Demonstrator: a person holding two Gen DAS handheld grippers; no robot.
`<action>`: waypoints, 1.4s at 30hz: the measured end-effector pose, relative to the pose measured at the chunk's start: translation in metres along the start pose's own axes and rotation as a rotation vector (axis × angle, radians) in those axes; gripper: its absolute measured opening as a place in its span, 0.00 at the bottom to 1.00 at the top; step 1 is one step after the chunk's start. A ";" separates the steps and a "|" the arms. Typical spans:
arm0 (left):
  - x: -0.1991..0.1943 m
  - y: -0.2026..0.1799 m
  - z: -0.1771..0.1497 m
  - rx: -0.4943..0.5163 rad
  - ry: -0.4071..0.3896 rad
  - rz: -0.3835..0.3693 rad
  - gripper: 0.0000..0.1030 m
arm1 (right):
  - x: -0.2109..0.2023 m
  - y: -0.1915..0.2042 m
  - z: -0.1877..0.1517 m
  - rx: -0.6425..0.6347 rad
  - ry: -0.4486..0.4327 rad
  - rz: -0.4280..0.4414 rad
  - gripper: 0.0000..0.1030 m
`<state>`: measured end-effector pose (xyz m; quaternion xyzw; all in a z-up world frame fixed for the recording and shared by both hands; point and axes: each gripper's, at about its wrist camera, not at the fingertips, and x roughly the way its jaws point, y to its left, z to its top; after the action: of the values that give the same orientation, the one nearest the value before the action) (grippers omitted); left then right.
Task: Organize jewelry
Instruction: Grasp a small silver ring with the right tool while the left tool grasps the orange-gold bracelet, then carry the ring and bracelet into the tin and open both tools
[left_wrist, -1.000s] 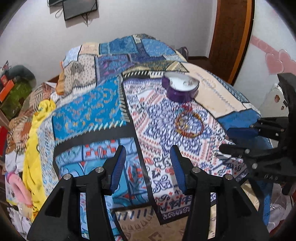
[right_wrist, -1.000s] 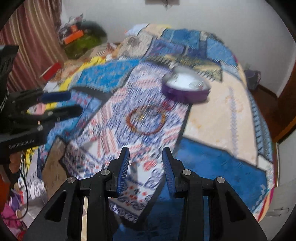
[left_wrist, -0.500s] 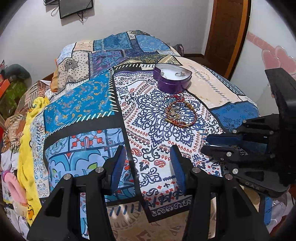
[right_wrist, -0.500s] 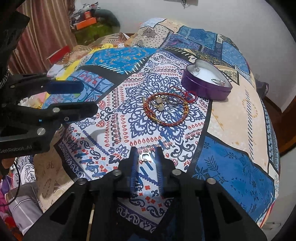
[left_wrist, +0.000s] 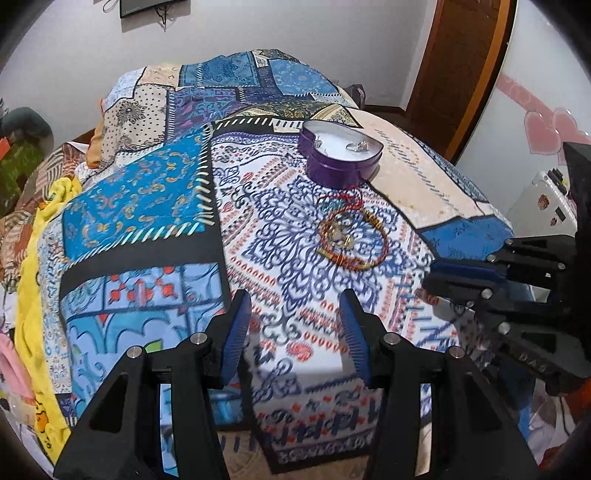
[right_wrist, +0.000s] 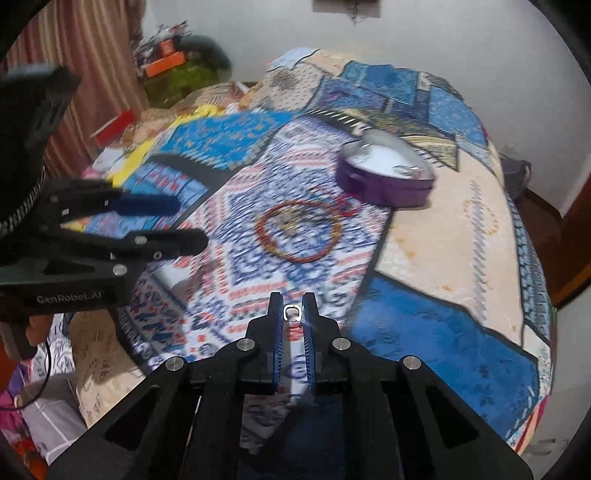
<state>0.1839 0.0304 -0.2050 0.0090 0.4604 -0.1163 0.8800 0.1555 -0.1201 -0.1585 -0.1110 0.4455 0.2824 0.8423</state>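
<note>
A purple heart-shaped jewelry box (left_wrist: 341, 155) with a white lining sits open on the patterned bedspread; it holds small silver pieces (left_wrist: 357, 146). In front of it lie red and gold bangles (left_wrist: 352, 240) with small items inside the ring. My right gripper (right_wrist: 292, 314) is shut on a small silver ring (right_wrist: 291, 313) held above the bedspread's near edge. The box (right_wrist: 386, 175) and bangles (right_wrist: 299, 230) lie ahead of it. My left gripper (left_wrist: 295, 317) is open and empty above the near part of the bed, left of the right gripper (left_wrist: 428, 282).
The bed (left_wrist: 147, 206) is covered with a blue, white and red patchwork spread. A wooden door (left_wrist: 461, 66) stands at the back right. Clutter and a curtain (right_wrist: 92, 55) lie to the bed's left side. A yellow cloth (left_wrist: 33, 277) hangs at the left edge.
My right gripper has closed from open onto a small silver ring and lifted it off the bedspread. My left gripper stays open and has shifted slightly.
</note>
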 end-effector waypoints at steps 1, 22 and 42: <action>0.003 -0.001 0.004 -0.005 -0.001 -0.004 0.47 | -0.002 -0.006 0.001 0.017 -0.010 -0.009 0.09; 0.045 -0.014 0.019 -0.063 0.028 -0.038 0.33 | -0.009 -0.051 0.003 0.140 -0.073 -0.074 0.09; -0.001 -0.016 0.034 -0.040 -0.088 -0.014 0.08 | -0.034 -0.047 0.014 0.147 -0.150 -0.083 0.09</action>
<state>0.2070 0.0112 -0.1831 -0.0169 0.4236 -0.1132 0.8986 0.1769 -0.1655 -0.1261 -0.0458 0.3956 0.2215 0.8901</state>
